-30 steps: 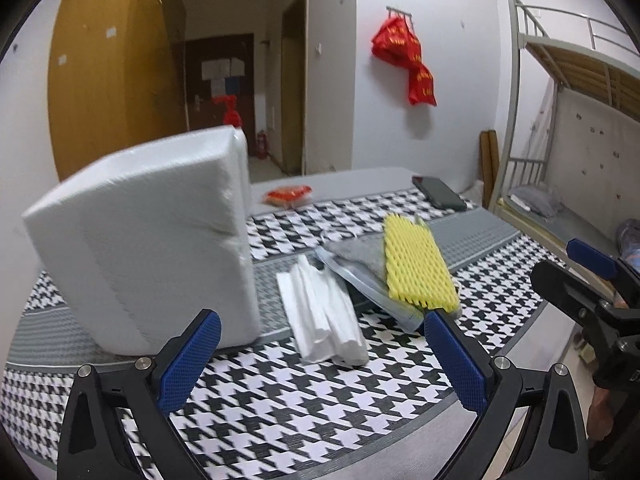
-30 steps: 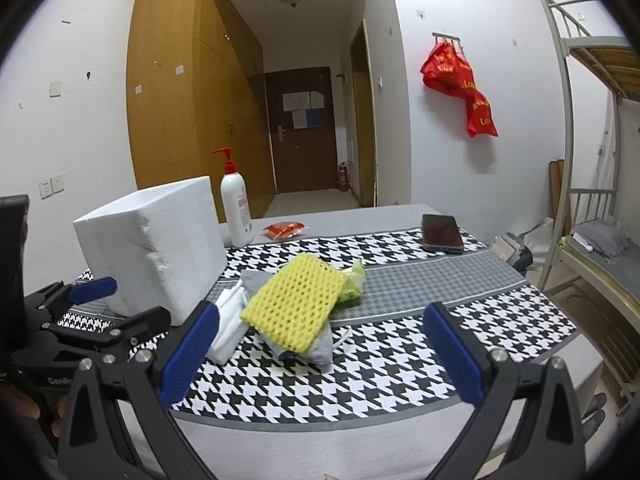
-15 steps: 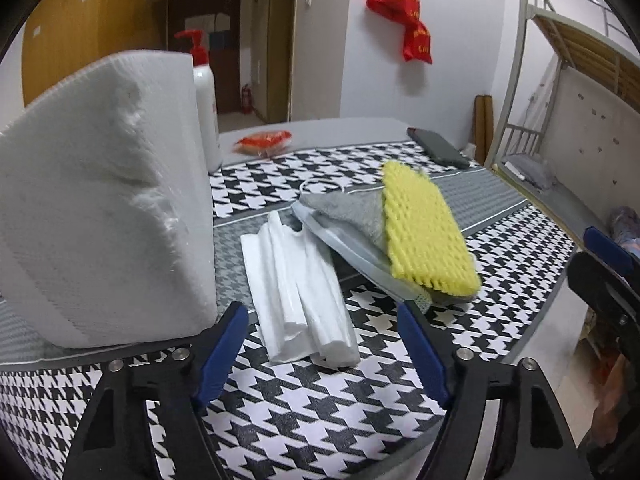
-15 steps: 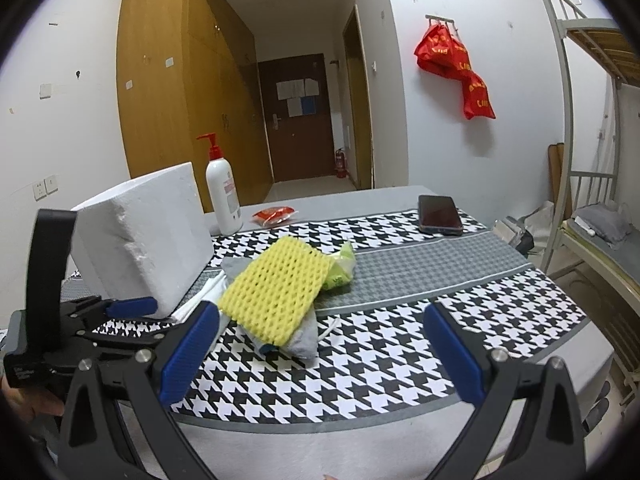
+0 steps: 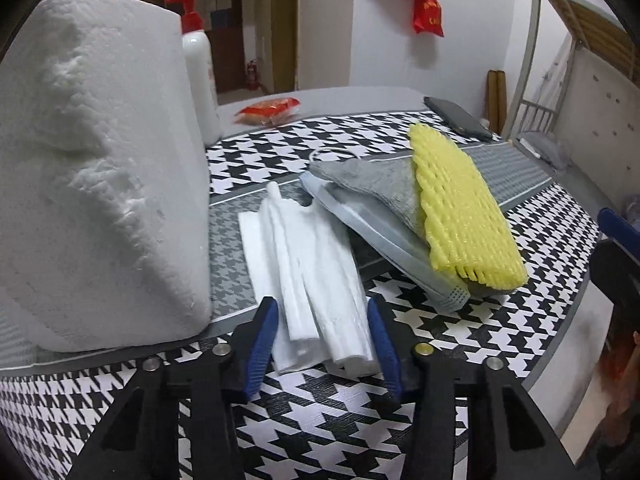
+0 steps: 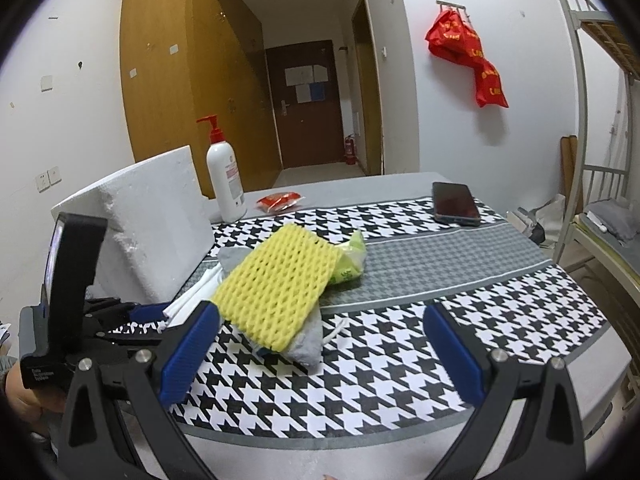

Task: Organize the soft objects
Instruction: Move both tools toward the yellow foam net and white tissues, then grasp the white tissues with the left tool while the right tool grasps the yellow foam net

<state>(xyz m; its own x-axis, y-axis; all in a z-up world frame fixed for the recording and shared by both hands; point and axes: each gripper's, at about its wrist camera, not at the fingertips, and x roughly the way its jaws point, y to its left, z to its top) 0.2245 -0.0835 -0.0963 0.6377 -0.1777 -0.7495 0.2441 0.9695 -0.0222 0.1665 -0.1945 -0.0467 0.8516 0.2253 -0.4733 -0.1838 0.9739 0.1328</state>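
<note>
Left gripper: the left gripper [image 5: 323, 338] is down at the near end of the white foam sheets [image 5: 308, 276], a blue pad on either side of the bundle. The right pad seems to touch the sheets; at the left pad contact is unclear, so I can't say whether the bundle is gripped.
White foam sheets: folded strips lying flat on the houndstooth table [image 5: 320, 432], running from 6 o'clock up towards 12 in the left wrist view, just beside the big block.
White foam block: the white foam block [image 5: 96, 184] stands upright at 9 o'clock in the left view, its base on the table.
Yellow foam net: the yellow foam net [image 6: 276, 284] lies on top of the pile at the centre of the right view, tilted, resting on the grey cloth [image 5: 372, 184].
Grey pouch: a grey pouch [image 5: 384, 248] sits under the cloth, its edge just beside the white sheets.
Green packet: a green packet [image 6: 350, 260] peeks out at 2 o'clock from the yellow net.
Right gripper: the right gripper [image 6: 320, 350] is over the table's near edge, jaws spread wide, nothing between them, the pile ahead towards 11 o'clock.
Far table: pump bottle [image 6: 225, 182], red packet [image 6: 280, 201] and phone [image 6: 455, 203] along the back, well apart from the pile.
</note>
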